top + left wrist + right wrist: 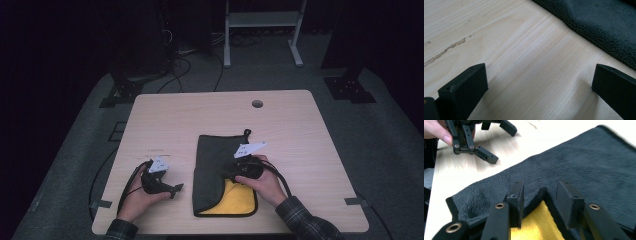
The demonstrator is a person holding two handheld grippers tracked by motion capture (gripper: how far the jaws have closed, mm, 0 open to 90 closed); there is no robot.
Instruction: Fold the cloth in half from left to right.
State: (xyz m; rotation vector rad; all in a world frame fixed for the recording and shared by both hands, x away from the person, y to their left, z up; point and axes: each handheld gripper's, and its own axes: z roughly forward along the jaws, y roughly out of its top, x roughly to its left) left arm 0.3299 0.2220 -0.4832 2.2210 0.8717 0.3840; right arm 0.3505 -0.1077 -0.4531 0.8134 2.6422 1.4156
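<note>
While one dark cloth (pixel 216 162) with a yellow underside is seen lying partly folded at mid-table (pixel 300 125), its turned edge is straddled, not pinched, by the right gripper (pixel 540 202), jaws half spread. Beside it, the left gripper (pixel 539 82) is held wide apart on bare wood.

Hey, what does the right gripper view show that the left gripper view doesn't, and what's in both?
Right gripper view alone: the cloth's yellow side, exposed under a folded dark edge that runs between the right gripper and its open jaws; farther off, the left gripper with fingertips of the hand on it.

Left gripper view alone: a pale scuff line on the wood, and that gripper's own wide-open jaws over bare wood.

Both: the dark cloth and the wooden table.
</note>
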